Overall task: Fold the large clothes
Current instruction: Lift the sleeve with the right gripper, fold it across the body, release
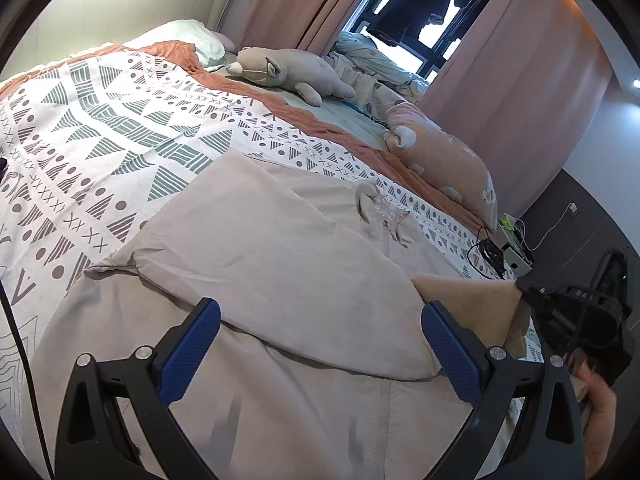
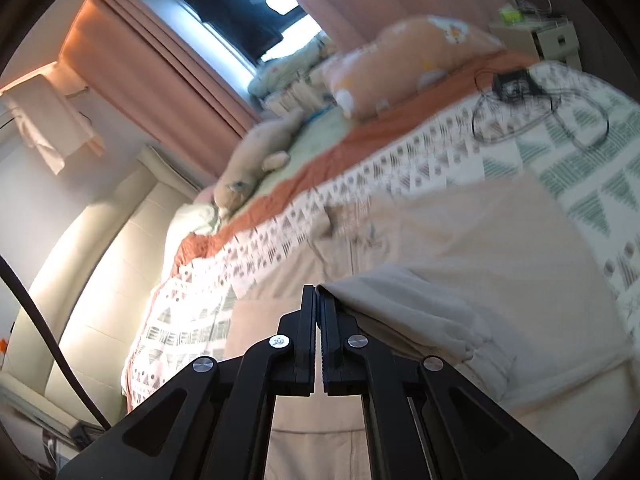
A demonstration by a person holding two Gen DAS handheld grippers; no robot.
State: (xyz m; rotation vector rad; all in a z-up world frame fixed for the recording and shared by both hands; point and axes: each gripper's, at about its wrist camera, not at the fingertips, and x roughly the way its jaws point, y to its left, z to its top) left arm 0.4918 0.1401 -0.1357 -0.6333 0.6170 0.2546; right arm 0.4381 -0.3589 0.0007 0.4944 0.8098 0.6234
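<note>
Fingers of right gripper clamped on beige garment's edge, likely a sleeve, mid-fold; left gripper fingers apart above it. Next: lay sleeve flat across body on bed

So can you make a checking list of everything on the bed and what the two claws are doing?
Surface: bed with a patterned quilt, orange border.
Job's things: beige garment spread on the quilt, one sleeve lifted.
Clutter: plush toy, peach pillow, black cable bundle.
Claws: left claw open above the garment; right claw shut on the sleeve.
Cables: dark cord at the left edge; white wire by the nightstand.
Surroundings: pink curtains, window, cream headboard.
</note>
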